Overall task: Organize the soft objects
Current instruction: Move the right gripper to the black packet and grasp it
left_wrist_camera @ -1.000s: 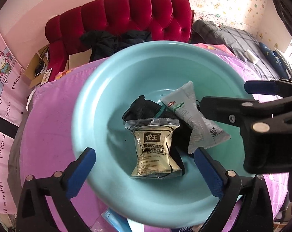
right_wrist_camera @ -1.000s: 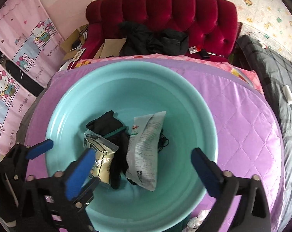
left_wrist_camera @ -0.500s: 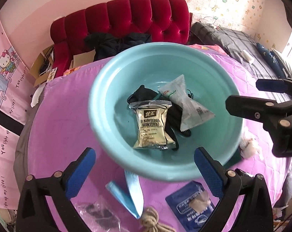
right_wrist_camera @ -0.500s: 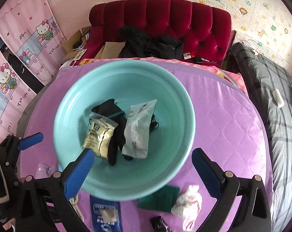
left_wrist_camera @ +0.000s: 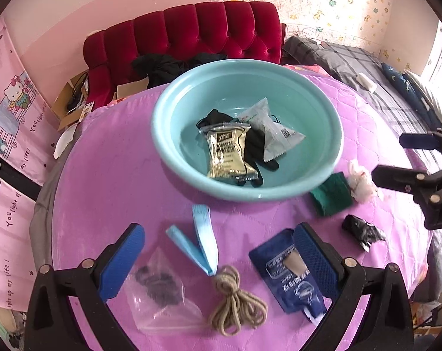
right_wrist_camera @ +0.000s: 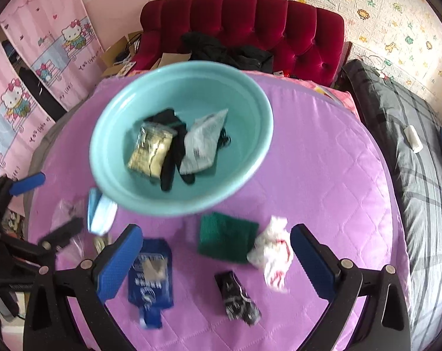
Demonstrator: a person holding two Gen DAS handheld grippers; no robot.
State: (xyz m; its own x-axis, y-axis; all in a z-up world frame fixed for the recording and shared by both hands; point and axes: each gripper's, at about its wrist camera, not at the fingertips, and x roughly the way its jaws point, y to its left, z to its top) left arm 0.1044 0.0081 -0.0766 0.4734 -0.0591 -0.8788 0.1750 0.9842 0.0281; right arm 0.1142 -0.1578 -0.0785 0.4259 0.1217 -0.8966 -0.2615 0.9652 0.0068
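A teal basin point(left_wrist_camera: 168, 143) point(right_wrist_camera: 109, 158) on the purple quilted table holds a gold packet point(left_wrist_camera: 226, 155) point(right_wrist_camera: 150, 152), a grey packet point(left_wrist_camera: 275, 134) point(right_wrist_camera: 203, 140) and a black cloth point(left_wrist_camera: 257, 149). In front of it lie a light blue strap point(left_wrist_camera: 201, 239), a tan cord bundle point(left_wrist_camera: 235, 301), a clear bag point(left_wrist_camera: 159, 295), a dark blue pouch point(left_wrist_camera: 288, 278) point(right_wrist_camera: 152, 278), a green cloth point(left_wrist_camera: 332, 194) point(right_wrist_camera: 225, 237), a white wad point(left_wrist_camera: 361, 182) point(right_wrist_camera: 275, 253) and a small black packet point(left_wrist_camera: 362, 231) point(right_wrist_camera: 237, 297). My left gripper point(left_wrist_camera: 218, 263) is open and empty above the strap and cord. My right gripper point(right_wrist_camera: 216, 263) is open and empty above the green cloth.
A red tufted sofa point(left_wrist_camera: 191, 35) with dark clothes stands behind the table. A grey plaid bed point(right_wrist_camera: 411, 134) is on the right. Pink cartoon curtains point(left_wrist_camera: 7, 122) hang on the left. The table's purple cover point(right_wrist_camera: 323, 161) stretches to the right of the basin.
Both grippers have pulled back and up from over the basin. The loose items in front of the basin have come into view. Both stayed open and empty.
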